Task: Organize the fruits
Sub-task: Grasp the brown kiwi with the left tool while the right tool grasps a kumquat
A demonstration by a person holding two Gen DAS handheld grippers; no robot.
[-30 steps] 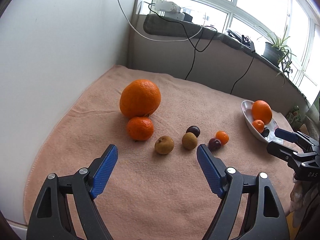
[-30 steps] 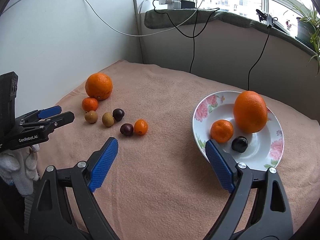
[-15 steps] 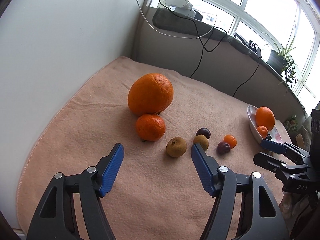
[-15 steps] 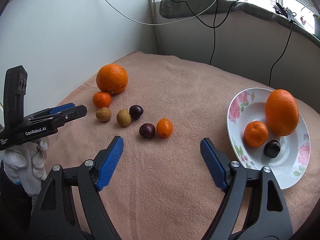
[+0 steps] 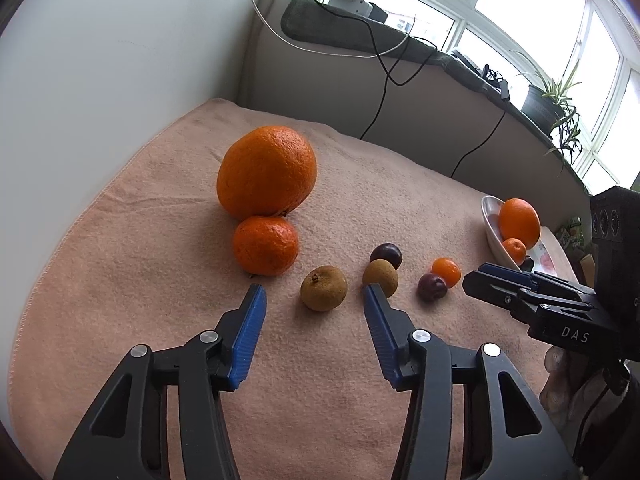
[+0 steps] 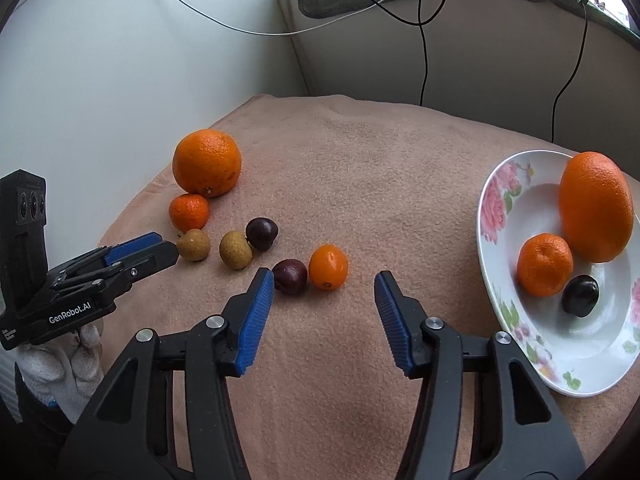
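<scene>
now both claws released: left gripper point(image 5: 314, 294) flanks brown fruit point(image 5: 323, 288), right gripper point(image 6: 324, 280) near small orange point(image 6: 328, 267).

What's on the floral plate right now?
The floral plate holds three fruits: a large orange, a mandarin touching it, and a dark plum in front. The plate's far right rim is cut off by the frame.

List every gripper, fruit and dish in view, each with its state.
left gripper: open, empty, lined up with a brown fruit
right gripper: open, empty, near the small orange fruit
plate: holds three fruits
large orange: loose on the towel
mandarin: on towel, beside the large orange
two dark plums: loose on towel
</scene>
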